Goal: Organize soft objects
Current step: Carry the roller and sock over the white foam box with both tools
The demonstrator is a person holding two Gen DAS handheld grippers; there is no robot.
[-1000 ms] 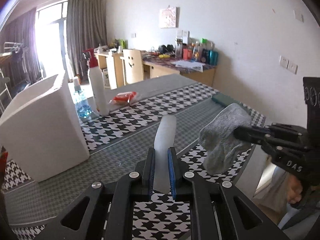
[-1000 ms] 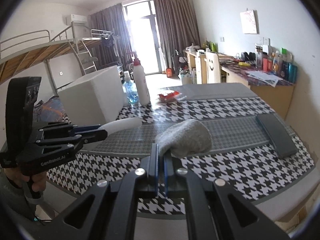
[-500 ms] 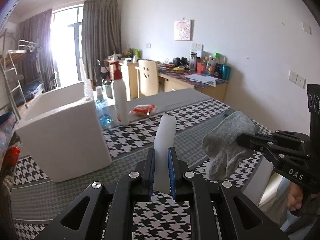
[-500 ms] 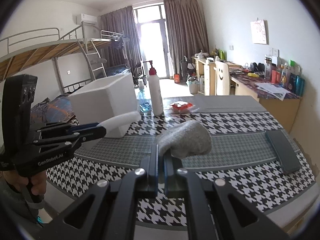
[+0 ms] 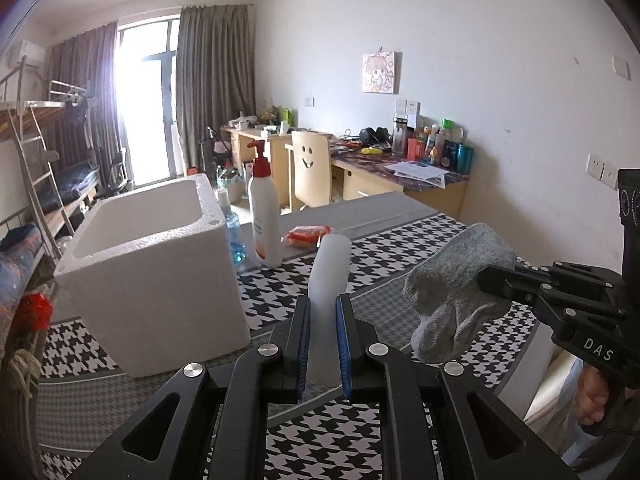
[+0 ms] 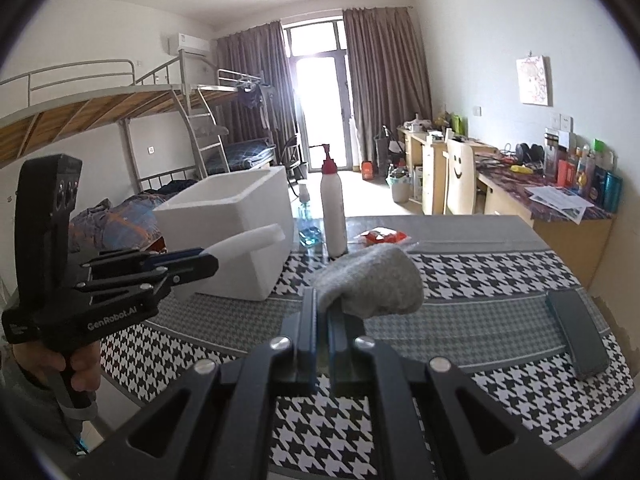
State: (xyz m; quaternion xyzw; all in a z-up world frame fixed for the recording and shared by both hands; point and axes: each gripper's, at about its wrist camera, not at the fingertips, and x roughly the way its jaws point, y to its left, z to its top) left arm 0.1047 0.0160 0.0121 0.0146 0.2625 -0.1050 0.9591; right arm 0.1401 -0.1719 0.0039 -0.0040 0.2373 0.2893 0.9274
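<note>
The left tool point(image 5: 322, 320) is clamped on a white foam strip point(image 5: 329, 276), its 2 blue-lined fingers point(image 5: 303, 336) pressed against the strip's sides; the strip sticks up and forward out of the grip, clear of the desk point(image 5: 400, 248). In the right wrist view the same left tool point(image 6: 200, 260) shows from the side, the foam strip point(image 6: 252, 240) jutting toward the white styrofoam box point(image 6: 248, 232).

The right tool point(image 6: 322, 308) is pinched nearly closed on a grey sock point(image 6: 376, 280), which bunches up over the fingertips and hangs above the houndstooth tablecloth point(image 6: 460, 272). From the left wrist view the right tool point(image 5: 492, 280) comes in from the right side, and the grey sock point(image 5: 452, 288) droops from it, held off the desk.

The styrofoam box point(image 5: 160, 272) stands open-topped on the left part of the desk. Just beside it stand a white pump bottle point(image 5: 264, 216) with a red top and, behind that, a small clear bottle of blue liquid point(image 5: 232, 228). A red packet point(image 5: 306, 234) lies near the pump bottle. A dark flat case point(image 6: 576, 332) lies on the tablecloth, well apart at the right edge of the desk. A wooden chair with a smiley face point(image 5: 310, 172) stands beyond the desk.
</note>
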